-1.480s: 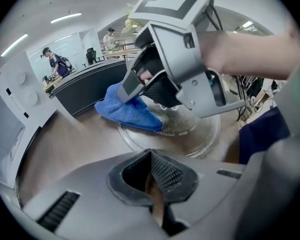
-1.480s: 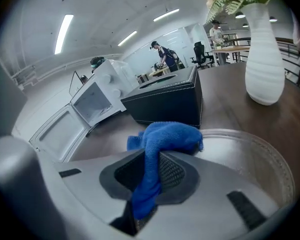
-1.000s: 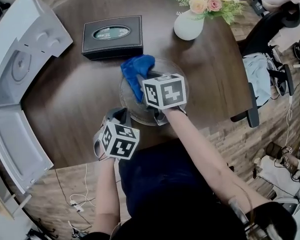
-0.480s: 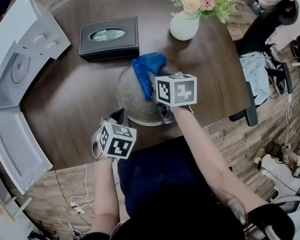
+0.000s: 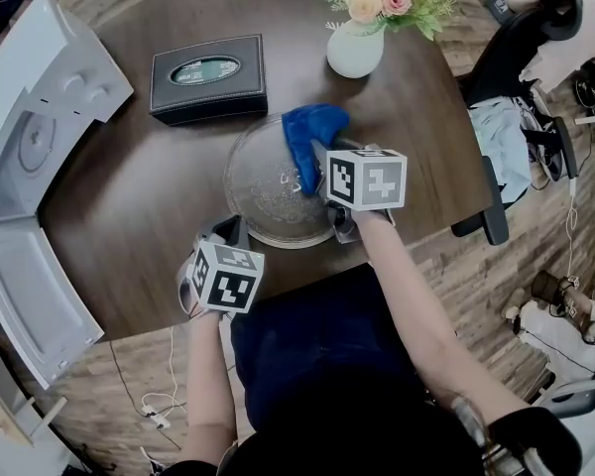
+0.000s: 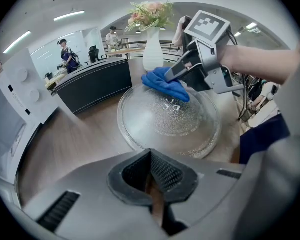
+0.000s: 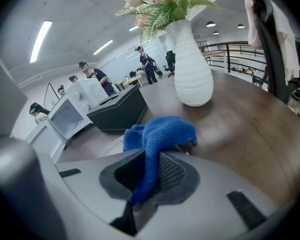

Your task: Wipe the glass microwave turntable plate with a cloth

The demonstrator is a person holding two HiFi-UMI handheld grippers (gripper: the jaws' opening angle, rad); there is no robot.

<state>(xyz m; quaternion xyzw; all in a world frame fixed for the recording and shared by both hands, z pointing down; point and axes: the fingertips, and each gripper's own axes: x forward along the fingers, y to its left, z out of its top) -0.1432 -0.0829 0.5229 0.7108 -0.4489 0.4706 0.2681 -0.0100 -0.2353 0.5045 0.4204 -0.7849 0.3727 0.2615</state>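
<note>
The clear glass turntable plate (image 5: 263,191) lies flat on the dark round table (image 5: 139,216); it also fills the middle of the left gripper view (image 6: 165,126). A blue cloth (image 5: 312,132) rests on the plate's far right part, and my right gripper (image 5: 322,172) is shut on it. In the right gripper view the cloth (image 7: 160,136) hangs from between the jaws of that gripper (image 7: 145,176). My left gripper (image 5: 233,234) sits at the plate's near left rim. Its jaws (image 6: 151,164) are shut with nothing between them. Whether it touches the rim is hidden.
A black tissue box (image 5: 208,75) lies beyond the plate, and a white vase of flowers (image 5: 355,50) stands at the far right. A white microwave (image 5: 40,107) with its door (image 5: 25,286) open flanks the table's left. A chair (image 5: 516,58) stands to the right.
My right gripper has dragged the blue cloth across the plate, from its far left part to its far right part. The left gripper has stayed at the near rim.
</note>
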